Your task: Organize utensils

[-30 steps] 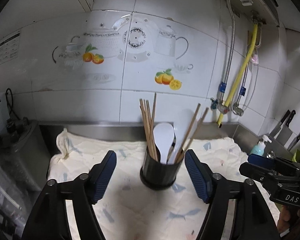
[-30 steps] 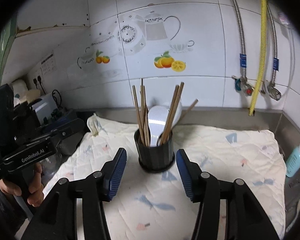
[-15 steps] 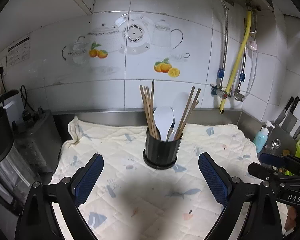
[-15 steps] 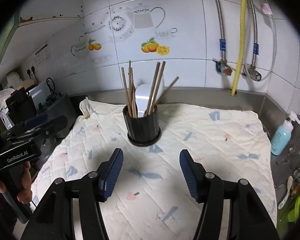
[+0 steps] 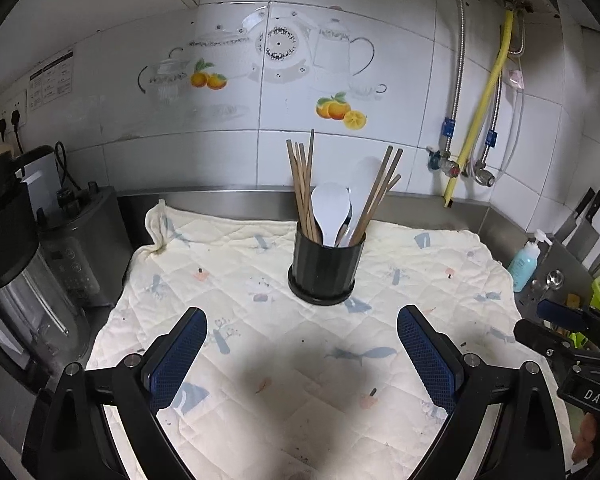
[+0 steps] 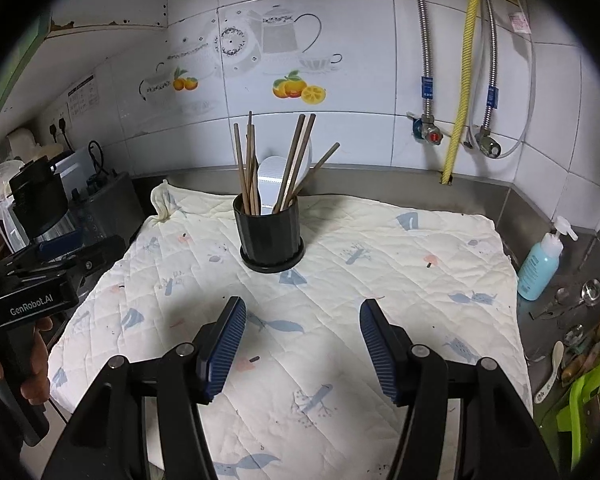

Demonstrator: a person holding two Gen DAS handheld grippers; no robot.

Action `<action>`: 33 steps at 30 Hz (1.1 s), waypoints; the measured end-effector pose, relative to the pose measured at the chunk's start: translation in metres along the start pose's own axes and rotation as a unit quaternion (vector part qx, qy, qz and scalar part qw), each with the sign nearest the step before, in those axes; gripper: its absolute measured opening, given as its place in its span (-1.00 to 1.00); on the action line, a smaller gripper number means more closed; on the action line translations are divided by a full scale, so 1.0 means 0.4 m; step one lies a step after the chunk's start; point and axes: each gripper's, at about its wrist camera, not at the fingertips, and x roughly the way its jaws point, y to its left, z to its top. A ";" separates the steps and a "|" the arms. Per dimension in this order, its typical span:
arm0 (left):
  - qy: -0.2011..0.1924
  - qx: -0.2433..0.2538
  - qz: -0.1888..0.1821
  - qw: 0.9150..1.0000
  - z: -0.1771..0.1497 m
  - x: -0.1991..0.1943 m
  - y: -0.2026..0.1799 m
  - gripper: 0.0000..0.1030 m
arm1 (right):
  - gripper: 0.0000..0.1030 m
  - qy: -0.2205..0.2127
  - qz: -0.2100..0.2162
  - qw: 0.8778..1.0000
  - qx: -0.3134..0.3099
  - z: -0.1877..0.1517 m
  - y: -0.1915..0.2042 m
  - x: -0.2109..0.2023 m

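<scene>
A black utensil holder stands upright on a cream quilted cloth. It holds several wooden chopsticks and white rice paddles. In the right wrist view the holder stands ahead with chopsticks in it. My left gripper is open and empty, well in front of the holder. My right gripper is open and empty, also in front of it. The cloth bears no loose utensils.
A blender and appliances stand left of the cloth. A blue soap bottle, spoons and knives are on the right. Pipes and a yellow hose run down the tiled wall behind.
Both grippers have drawn back from the holder and risen, so the holder looks smaller and farther. The left jaws opened wider. The holder has not moved.
</scene>
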 end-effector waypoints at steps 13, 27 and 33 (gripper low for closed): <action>0.029 0.017 0.008 0.999 -0.025 -0.001 -0.016 1.00 | 0.28 -0.004 -0.003 1.000 0.012 -0.014 -0.006 -0.020; 0.026 0.021 0.016 0.999 -0.018 -0.013 -0.005 1.00 | 0.30 -0.011 -0.006 1.000 0.013 -0.010 -0.001 -0.034; 0.030 0.018 0.013 0.999 -0.020 -0.013 0.002 1.00 | 0.30 -0.012 -0.006 1.000 0.011 -0.010 0.001 -0.037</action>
